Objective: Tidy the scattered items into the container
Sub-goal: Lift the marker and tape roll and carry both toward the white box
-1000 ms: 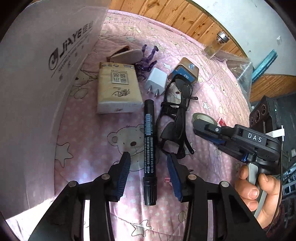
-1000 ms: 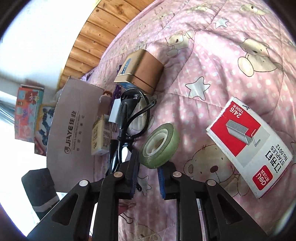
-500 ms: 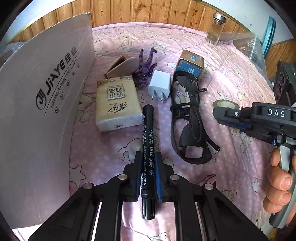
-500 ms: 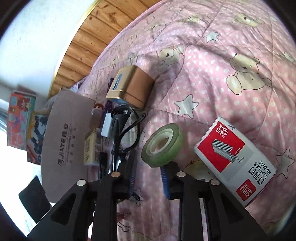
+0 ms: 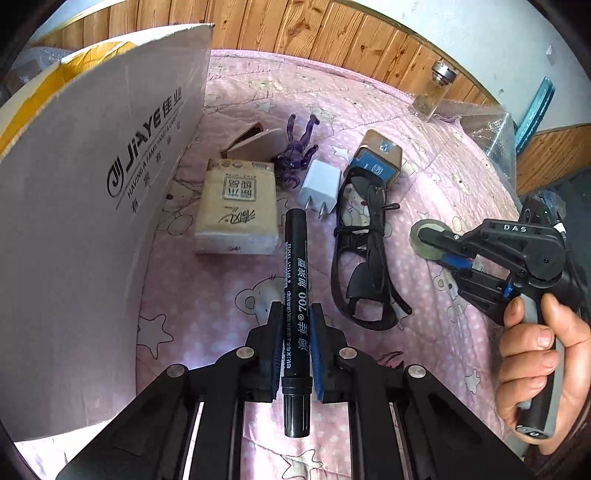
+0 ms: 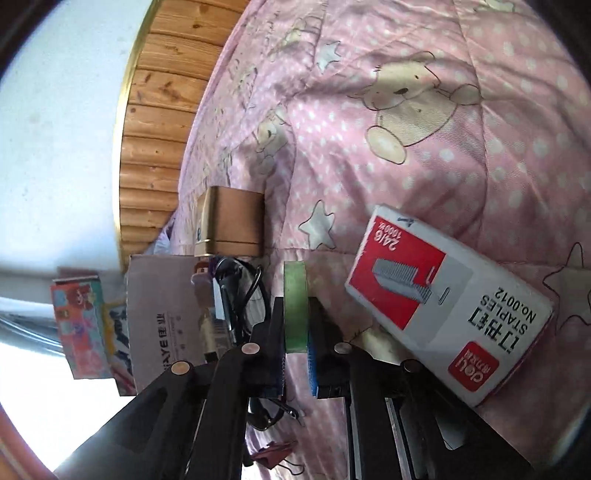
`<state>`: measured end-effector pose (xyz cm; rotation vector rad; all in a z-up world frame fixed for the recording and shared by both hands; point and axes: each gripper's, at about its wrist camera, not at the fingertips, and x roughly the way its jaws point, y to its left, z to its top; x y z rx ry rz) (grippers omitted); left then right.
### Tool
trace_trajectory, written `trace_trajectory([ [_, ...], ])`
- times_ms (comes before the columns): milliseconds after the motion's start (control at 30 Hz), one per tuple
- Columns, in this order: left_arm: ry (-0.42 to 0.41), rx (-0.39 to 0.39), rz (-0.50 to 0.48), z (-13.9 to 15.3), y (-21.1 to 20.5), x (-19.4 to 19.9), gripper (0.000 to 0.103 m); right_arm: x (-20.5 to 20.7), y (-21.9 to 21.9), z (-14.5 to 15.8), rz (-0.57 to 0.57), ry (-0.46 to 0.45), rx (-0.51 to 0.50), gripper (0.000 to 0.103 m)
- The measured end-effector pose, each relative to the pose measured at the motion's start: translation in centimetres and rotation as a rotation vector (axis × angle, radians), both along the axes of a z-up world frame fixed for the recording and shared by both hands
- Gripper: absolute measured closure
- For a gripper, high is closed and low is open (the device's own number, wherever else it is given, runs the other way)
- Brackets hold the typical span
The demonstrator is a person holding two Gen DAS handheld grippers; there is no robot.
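Both grippers loaded — marker left, tape right.
The left gripper (image 5: 294, 341) clamps a marker (image 5: 294, 295) above the bed (image 5: 424, 122); the right gripper (image 6: 295, 332) pinches a tape roll (image 6: 295, 306) edge-on — box (image 5: 85, 206) at left.

Setting: home bedroom; bed covered by pink quilt (image 5: 229, 295) with teddy-bear and star print; wooden panel wainscot (image 5: 295, 29) below white wall (image 6: 62, 110); household odds on quilt: tissue pack (image 5: 236, 206), phone charger (image 5: 319, 184), glasses (image 5: 364, 251).
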<state>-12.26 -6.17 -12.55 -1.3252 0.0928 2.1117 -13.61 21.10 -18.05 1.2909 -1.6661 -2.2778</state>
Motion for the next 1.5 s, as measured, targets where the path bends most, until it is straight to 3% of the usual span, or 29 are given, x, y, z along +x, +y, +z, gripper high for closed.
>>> trace_trajectory([
  [567, 0.115, 0.063, -0.002, 6.5, 0.0, 3.1, 0.089, 4.0, -8.1, 9.2, 0.292, 0.193, 0.356, 0.093],
  [1200, 0.217, 0.125, 0.067, 13.0, -5.3, 7.6, 0.089, 8.1, -16.6, 15.4, 0.461, 0.373, 0.510, 0.093],
  [1500, 0.202, 0.165, 0.108, 14.1, -8.1, 5.1, 0.089, 5.6, -20.8, 17.7, 0.540, 0.407, 0.561, 0.093],
])
